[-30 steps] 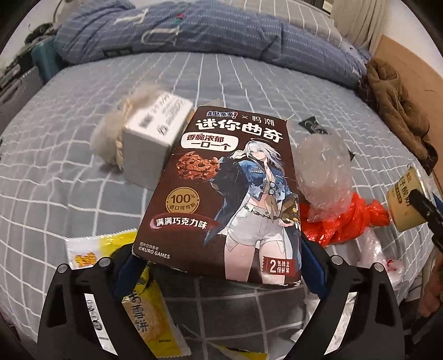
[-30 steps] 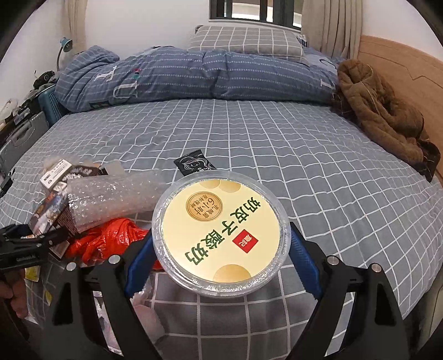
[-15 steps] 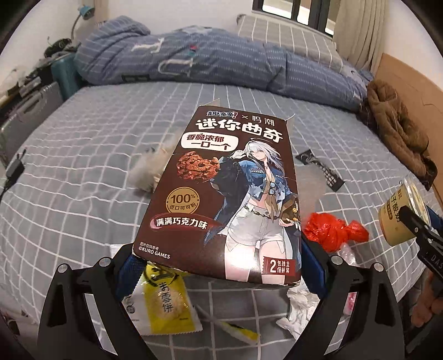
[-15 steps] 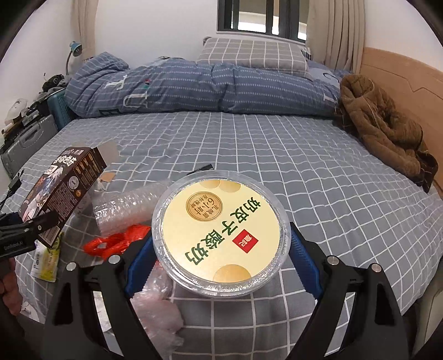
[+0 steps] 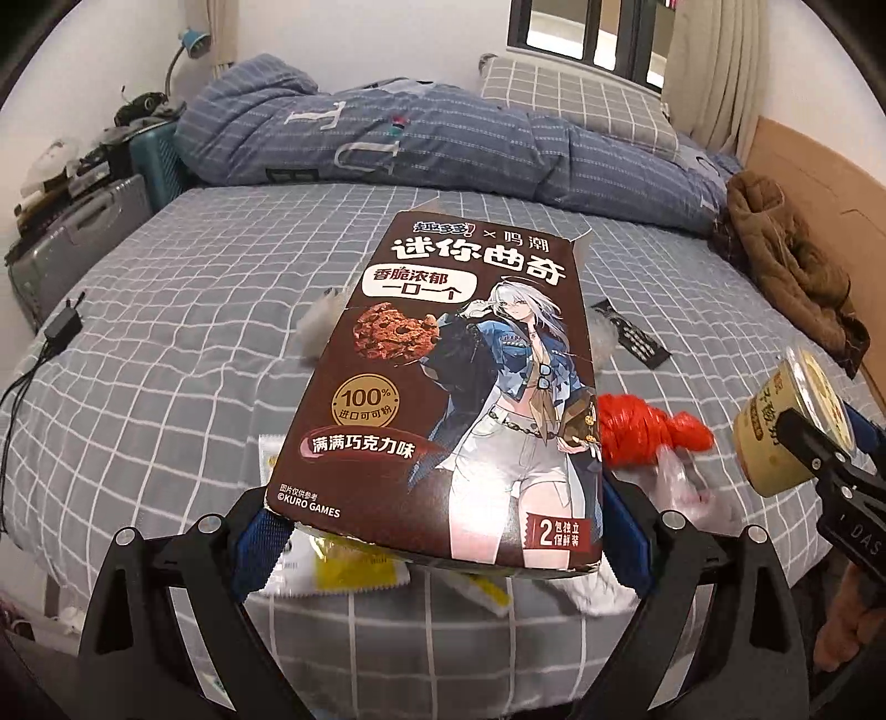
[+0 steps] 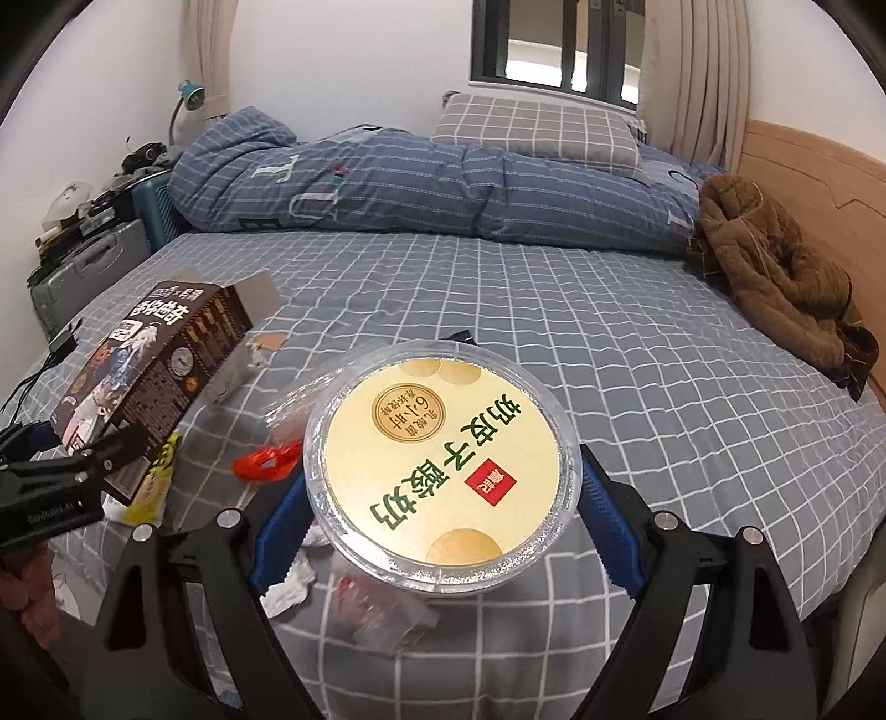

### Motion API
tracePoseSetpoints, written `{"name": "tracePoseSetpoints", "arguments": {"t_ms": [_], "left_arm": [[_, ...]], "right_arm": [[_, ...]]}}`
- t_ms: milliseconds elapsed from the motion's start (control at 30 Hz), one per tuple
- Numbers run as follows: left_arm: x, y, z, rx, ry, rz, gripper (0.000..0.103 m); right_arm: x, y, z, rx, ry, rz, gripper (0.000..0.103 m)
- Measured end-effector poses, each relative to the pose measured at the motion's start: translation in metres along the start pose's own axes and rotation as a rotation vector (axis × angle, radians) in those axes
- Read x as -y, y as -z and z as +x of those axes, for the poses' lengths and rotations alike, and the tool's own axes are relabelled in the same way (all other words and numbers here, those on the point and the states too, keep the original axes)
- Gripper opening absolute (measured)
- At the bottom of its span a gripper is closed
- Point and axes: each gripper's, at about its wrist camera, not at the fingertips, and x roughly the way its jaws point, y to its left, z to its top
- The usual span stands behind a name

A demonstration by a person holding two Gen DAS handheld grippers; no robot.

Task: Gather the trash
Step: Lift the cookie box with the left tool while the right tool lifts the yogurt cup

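The brown cardboard cookie box printed with a white-haired cartoon figure (image 5: 454, 387) is clamped at its near end between the blue pads of the left gripper (image 5: 437, 531), and the round clear-plastic yoghurt tub with a pale yellow lid (image 6: 440, 471) sits gripped across its width in the right gripper (image 6: 440, 498); both are held in the air above the near edge of the bed with the grey checked sheet (image 5: 166, 354). Compared with a second ago both items have risen and drawn back from the bed, so more of the mattress and the far wall now shows behind them; I judge the pick-up of these two pieces done and the carry to a bin, which is not in view, as the step in hand. Under and beside the box, litter is still on the bed: a crumpled red plastic bag (image 5: 648, 429) to its right, a yellow snack wrapper (image 5: 354, 565) beneath its near end, white crumpled tissue (image 6: 288, 581), a clear plastic film (image 6: 382, 609) and a small black sachet (image 5: 631, 340) farther back, so the task is far from finished. Beyond the box a rolled blue striped duvet (image 5: 421, 144) and a checked pillow (image 5: 576, 105) lie at the head of the bed, a brown fleece jacket (image 5: 786, 277) against the wooden headboard, a grey suitcase (image 5: 77, 243) off the left side, and a dark-framed window (image 6: 554, 50) in the white wall.
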Motion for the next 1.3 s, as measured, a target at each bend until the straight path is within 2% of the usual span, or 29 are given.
{"name": "tracePoseSetpoints", "arguments": {"t_ms": [600, 900, 1100, 1300], "left_arm": [[-0.002, 0.047, -0.04, 0.006, -0.001, -0.022, 0.091], [-0.006, 0.074, -0.075, 0.02, -0.004, -0.026, 0.091], [-0.013, 0.1, -0.096, 0.014, -0.002, -0.031, 0.091], [-0.017, 0.132, -0.102, -0.023, -0.012, -0.031, 0.091]], "right_arm": [[-0.03, 0.028, -0.041, 0.005, -0.032, -0.005, 0.083], [-0.038, 0.044, -0.072, 0.017, -0.039, -0.009, 0.083], [-0.043, 0.067, -0.091, 0.005, -0.051, -0.002, 0.083], [-0.048, 0.095, -0.104, -0.018, -0.053, -0.004, 0.083]]}}
